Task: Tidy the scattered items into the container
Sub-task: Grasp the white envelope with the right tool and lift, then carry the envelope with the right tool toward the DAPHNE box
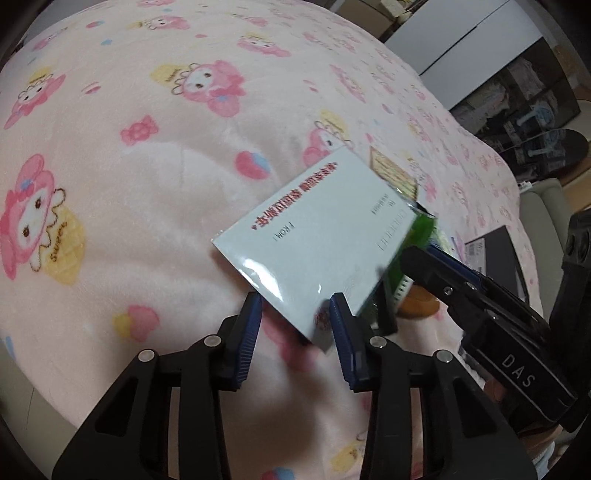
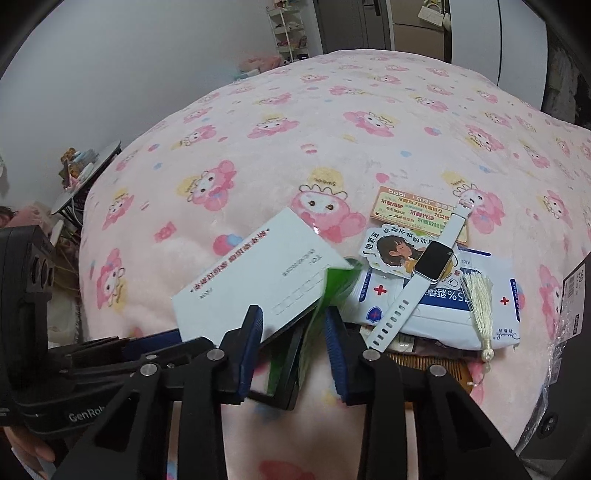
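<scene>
I see a bed (image 2: pixel 332 122) under a pink cartoon-print blanket (image 1: pixel 147 184), a plain pale wall (image 2: pixel 129 55) behind, and a white wire shelf (image 2: pixel 286 29) far back.

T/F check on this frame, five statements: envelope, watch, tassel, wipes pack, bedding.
1. The white envelope lies between both grippers. True: left gripper, right gripper.
2. The smartwatch has a black strap. False: the strap is white.
3. A cream tassel rests on the wipes pack. True.
4. The wipes pack shows green crosses. False: they are red.
5. The pink blanket is plain. False: it carries a cartoon character print.
</scene>
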The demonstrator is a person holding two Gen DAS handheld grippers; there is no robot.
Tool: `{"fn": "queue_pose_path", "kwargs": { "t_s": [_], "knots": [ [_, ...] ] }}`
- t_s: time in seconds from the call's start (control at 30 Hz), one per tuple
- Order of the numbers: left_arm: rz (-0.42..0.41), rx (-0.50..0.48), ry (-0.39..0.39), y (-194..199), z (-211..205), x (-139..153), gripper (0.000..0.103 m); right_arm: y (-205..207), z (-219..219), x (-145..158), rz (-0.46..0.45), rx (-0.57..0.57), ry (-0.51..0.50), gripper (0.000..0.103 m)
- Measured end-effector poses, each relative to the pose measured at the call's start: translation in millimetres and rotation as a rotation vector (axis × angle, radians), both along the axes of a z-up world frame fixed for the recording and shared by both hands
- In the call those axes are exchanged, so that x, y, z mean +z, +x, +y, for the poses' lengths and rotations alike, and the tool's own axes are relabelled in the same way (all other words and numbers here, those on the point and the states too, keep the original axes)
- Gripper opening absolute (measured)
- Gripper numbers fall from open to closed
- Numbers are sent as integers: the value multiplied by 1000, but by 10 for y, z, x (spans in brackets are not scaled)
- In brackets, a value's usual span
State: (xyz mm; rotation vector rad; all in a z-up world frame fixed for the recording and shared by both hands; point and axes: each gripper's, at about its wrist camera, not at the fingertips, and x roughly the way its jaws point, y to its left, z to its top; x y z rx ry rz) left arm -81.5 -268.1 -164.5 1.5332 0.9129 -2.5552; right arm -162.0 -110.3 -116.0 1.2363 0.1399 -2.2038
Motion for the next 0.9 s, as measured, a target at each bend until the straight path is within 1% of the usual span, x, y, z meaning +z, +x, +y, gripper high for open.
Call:
{"fn": "queue_pose_path", "kwargs": {
  "t_s": [0.07,0.13,0.27,0.33,0.4,0.5,0.57,0.63,0.7,0.77,0.9],
  "knots": [
    [12,11,2,16,-19,37,38,30,27,66,8,4,-19,28],
    [-3,37,2,-12,-93,3,38,23,50,123,25,0,-19,28],
    [-30,75,16,-72,-233,-115,38,-176,78,127,49,-24,10,31],
    [-31,85,31,-97,-268,-164,38,-340,65,73,39,-34,24,31],
    [-25,91,47,-117,-285,-204,42,-496,18,-3,19,-33,38,32],
    [-6,95,74,-145,-304,-243,43,-620,-54,-103,-24,-12,18,32],
    [0,104,64,-171,-300,-227,43,-605,-77,-151,-60,6,-13,32],
    [7,111,46,-166,-284,-180,44,-522,-91,-173,-61,19,-15,32],
    [14,106,37,-151,-240,-120,44,-424,-55,-145,-45,23,-11,27],
    [22,91,37,-130,-178,-49,44,-308,45,-88,-39,22,-20,26],
    [41,10,29,-111,154,126,44,3,418,38,-44,-4,-42,26]
  ]
}}
